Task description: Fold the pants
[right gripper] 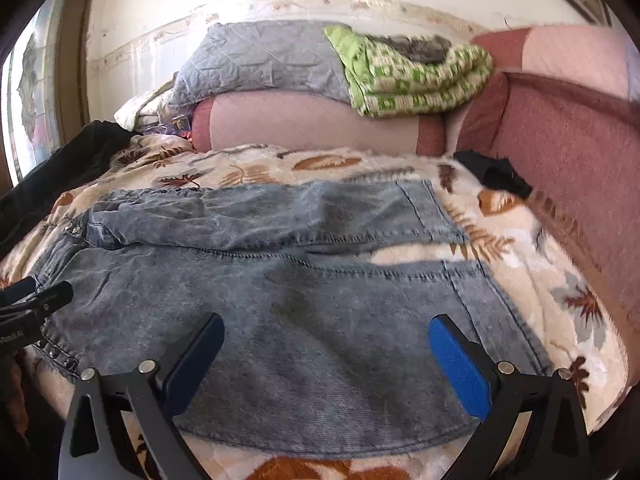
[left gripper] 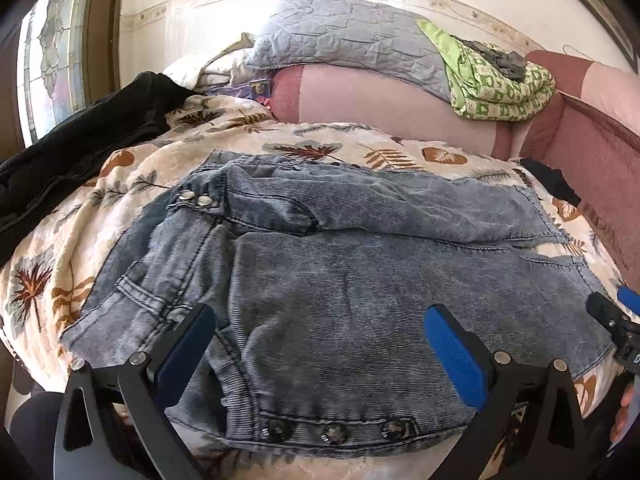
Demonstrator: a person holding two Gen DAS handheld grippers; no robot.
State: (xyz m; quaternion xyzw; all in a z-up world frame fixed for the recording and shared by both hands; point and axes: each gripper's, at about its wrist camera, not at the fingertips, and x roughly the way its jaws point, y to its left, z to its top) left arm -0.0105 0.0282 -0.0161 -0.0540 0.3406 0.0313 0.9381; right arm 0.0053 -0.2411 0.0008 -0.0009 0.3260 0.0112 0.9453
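Grey-blue denim pants lie spread on a leaf-patterned blanket, waist to the left, legs running right. They also fill the right wrist view. My left gripper is open and empty, hovering over the waistband edge with its snap buttons. My right gripper is open and empty over the near leg, close to its front edge. The right gripper's tips show at the right edge of the left wrist view; the left gripper's tip shows at the left of the right wrist view.
A black garment lies at the left of the bed. Pink bolster cushions, a grey quilted pillow and a folded green blanket sit at the back. A dark red padded side runs along the right.
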